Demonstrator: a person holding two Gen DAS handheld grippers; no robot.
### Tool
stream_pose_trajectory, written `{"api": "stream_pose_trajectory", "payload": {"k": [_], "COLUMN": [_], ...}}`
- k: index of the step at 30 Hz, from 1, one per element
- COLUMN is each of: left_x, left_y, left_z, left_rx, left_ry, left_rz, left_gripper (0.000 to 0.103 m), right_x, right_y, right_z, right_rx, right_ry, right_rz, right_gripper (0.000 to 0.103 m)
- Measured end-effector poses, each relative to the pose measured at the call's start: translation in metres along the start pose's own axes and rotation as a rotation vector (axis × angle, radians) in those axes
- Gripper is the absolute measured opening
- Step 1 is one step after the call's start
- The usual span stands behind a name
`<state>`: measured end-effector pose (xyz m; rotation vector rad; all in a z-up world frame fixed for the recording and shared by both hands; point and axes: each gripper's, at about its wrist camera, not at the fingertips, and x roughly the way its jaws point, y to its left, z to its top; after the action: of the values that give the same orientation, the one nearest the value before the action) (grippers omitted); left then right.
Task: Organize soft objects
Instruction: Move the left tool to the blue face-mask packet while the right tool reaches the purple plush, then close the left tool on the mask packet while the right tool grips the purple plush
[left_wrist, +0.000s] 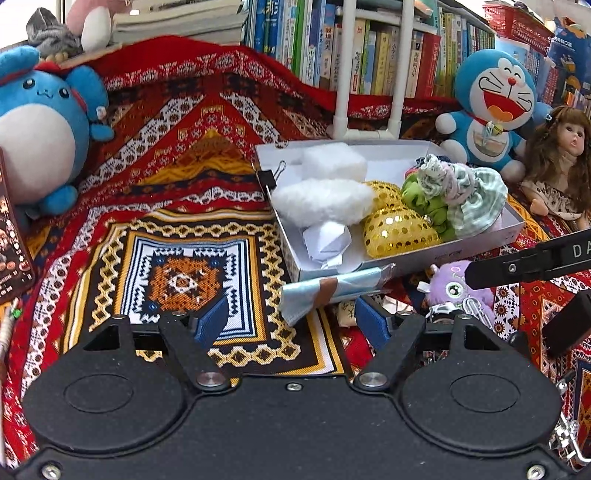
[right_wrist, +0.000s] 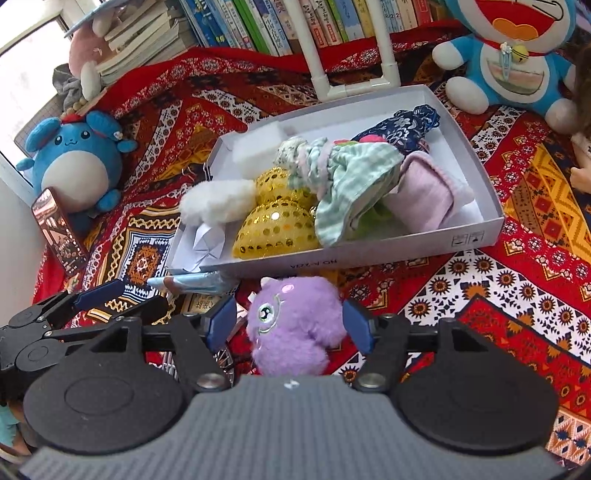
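A white cardboard box (left_wrist: 406, 260) (right_wrist: 369, 254) on the patterned cloth holds soft items: white fluffy pieces, a gold sequin pouch (right_wrist: 277, 229), striped green fabric and a pink cloth. A purple plush toy (right_wrist: 295, 325) (left_wrist: 458, 288) lies in front of the box, between the fingertips of my right gripper (right_wrist: 289, 325). That gripper is open and its pads are not pressing the toy. My left gripper (left_wrist: 291, 319) is open over the cloth. A light blue face mask (left_wrist: 325, 291) (right_wrist: 195, 282) lies just past its fingertips, against the box's front wall.
A round blue plush (left_wrist: 40, 125) and a phone (right_wrist: 59, 236) sit at the left. A blue cat plush (left_wrist: 495, 107) and a doll (left_wrist: 557, 162) sit at the right. Bookshelves and a white pipe frame (left_wrist: 343, 74) stand behind. A metal clip (left_wrist: 472, 308) hangs by the purple toy.
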<state>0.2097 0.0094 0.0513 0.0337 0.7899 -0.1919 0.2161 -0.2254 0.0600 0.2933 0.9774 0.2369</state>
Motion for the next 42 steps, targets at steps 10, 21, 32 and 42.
{"api": "stream_pose_trajectory", "payload": {"k": [10, 21, 32, 42], "left_x": [0.013, 0.017, 0.028, 0.033], "left_y": [0.004, 0.006, 0.001, 0.001], "left_z": [-0.004, -0.001, -0.001, 0.0], "left_rx": [-0.049, -0.106, -0.13, -0.145], "left_ry": [0.039, 0.02, 0.037, 0.038], "left_rz": [-0.029, -0.067, -0.078, -0.082], "left_gripper": [0.065, 0.062, 0.055, 0.054], "right_x": [0.014, 0.021, 0.029, 0.036], "right_y": [0.002, 0.002, 0.0, 0.0], "right_z": [-0.001, 0.0, 0.001, 0.001], "right_rx": [0.004, 0.009, 0.02, 0.026], "right_ry": [0.024, 0.026, 0.035, 0.053], "right_rz": [-0.015, -0.023, -0.029, -0.019], "right_gripper": [0.076, 0.078, 0.08, 0.081]}}
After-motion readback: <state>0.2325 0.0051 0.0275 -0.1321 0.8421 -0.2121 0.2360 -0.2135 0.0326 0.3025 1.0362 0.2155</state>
